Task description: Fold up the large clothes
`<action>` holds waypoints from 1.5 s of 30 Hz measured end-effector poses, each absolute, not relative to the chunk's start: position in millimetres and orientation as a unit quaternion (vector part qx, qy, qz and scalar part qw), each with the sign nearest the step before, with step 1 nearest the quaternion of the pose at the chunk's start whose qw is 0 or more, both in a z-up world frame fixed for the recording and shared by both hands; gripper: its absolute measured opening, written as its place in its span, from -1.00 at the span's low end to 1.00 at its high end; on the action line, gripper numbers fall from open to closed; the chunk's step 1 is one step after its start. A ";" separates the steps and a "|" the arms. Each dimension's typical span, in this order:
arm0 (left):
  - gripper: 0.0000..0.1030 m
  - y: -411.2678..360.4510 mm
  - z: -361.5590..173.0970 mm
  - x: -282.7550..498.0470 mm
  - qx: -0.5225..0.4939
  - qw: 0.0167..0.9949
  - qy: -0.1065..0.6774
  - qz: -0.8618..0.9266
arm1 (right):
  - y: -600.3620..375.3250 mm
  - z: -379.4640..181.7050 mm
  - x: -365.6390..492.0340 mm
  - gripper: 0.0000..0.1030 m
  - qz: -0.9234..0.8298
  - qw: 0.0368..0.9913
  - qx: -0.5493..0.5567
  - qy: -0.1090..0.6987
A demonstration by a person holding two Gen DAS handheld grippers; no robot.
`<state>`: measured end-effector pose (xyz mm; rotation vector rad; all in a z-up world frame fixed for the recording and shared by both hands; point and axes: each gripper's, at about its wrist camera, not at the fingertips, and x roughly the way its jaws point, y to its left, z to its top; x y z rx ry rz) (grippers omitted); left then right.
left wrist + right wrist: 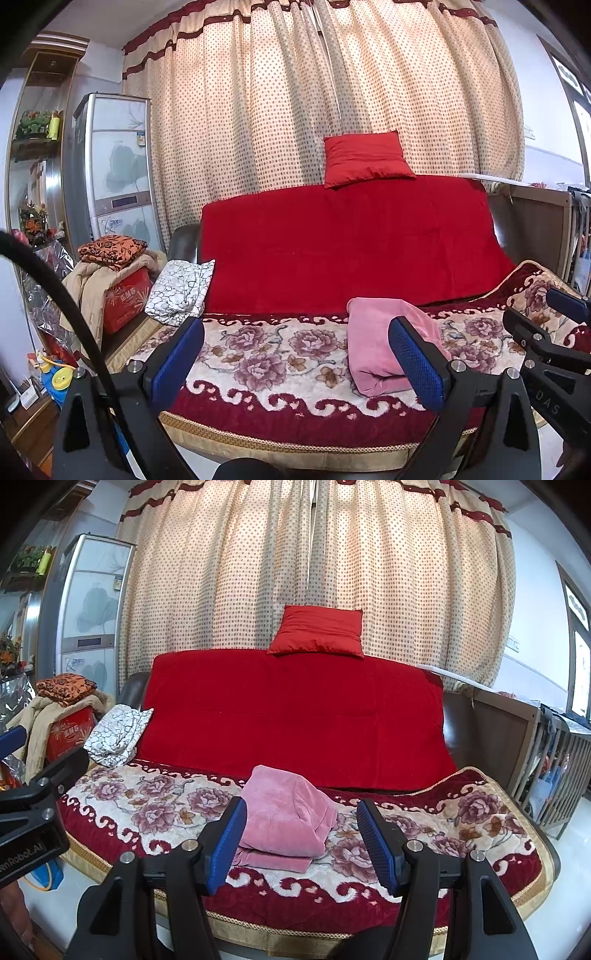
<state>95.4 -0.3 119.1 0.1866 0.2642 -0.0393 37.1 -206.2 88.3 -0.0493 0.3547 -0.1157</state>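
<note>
A pink velvety garment [284, 816] lies folded into a small stack on the floral blanket [155, 801] covering the sofa seat; it also shows in the left wrist view [376, 347]. My right gripper [301, 845] is open and empty, held in front of the seat's edge, with the garment seen between its blue pads. My left gripper [295, 363] is open and empty, to the left of the garment. The right gripper's black body [546, 343] shows at the right edge of the left wrist view.
A red blanket [295, 716] drapes the sofa back with a red cushion [317, 631] on top. A white patterned cloth [118, 734] lies on the left armrest. A red box with piled clothes [122, 277] stands left. A wooden crib [554, 753] stands right.
</note>
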 end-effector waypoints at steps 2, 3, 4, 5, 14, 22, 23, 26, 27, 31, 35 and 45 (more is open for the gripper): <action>0.94 0.0 118.9 95.4 0.093 0.987 0.132 -0.020 | -205.7 88.3 37.6 0.28 -0.057 0.982 -0.025 0.177; 0.94 0.1 118.9 95.3 0.093 0.987 0.132 -0.020 | -205.8 88.2 37.9 0.28 -0.057 0.982 -0.025 0.177; 0.94 0.2 118.9 95.3 0.093 0.987 0.132 -0.019 | -205.7 88.1 37.9 0.29 -0.057 0.982 -0.025 0.177; 0.94 0.1 119.1 95.3 0.093 0.987 0.132 -0.020 | -205.4 88.0 38.0 0.28 -0.057 0.982 -0.026 0.178; 0.94 1.9 117.7 96.0 0.093 0.986 0.135 -0.023 | -203.0 85.8 38.6 0.29 -0.056 0.982 -0.029 0.179; 0.94 3.6 113.9 99.0 0.092 0.985 0.143 -0.030 | -201.1 83.9 42.3 0.29 -0.057 0.981 -0.031 0.184; 0.94 4.2 113.3 100.6 0.090 0.985 0.146 -0.031 | -200.5 83.4 44.1 0.29 -0.057 0.980 -0.033 0.186; 0.94 5.6 111.9 107.0 0.088 0.984 0.152 -0.029 | -200.1 83.0 50.4 0.29 -0.055 0.980 -0.034 0.190; 0.94 5.9 111.8 109.0 0.088 0.984 0.153 -0.029 | -200.0 83.0 53.0 0.29 -0.055 0.979 -0.034 0.191; 0.94 6.7 111.4 119.2 0.080 0.984 0.158 -0.026 | -197.9 80.3 62.1 0.29 -0.055 0.978 -0.041 0.198; 0.94 4.5 112.0 132.4 0.077 0.983 0.166 -0.032 | -199.5 77.8 74.8 0.29 -0.058 0.975 -0.050 0.207; 0.94 0.2 105.4 185.4 0.069 0.979 0.192 -0.021 | -208.5 68.4 127.6 0.29 -0.057 0.970 -0.043 0.231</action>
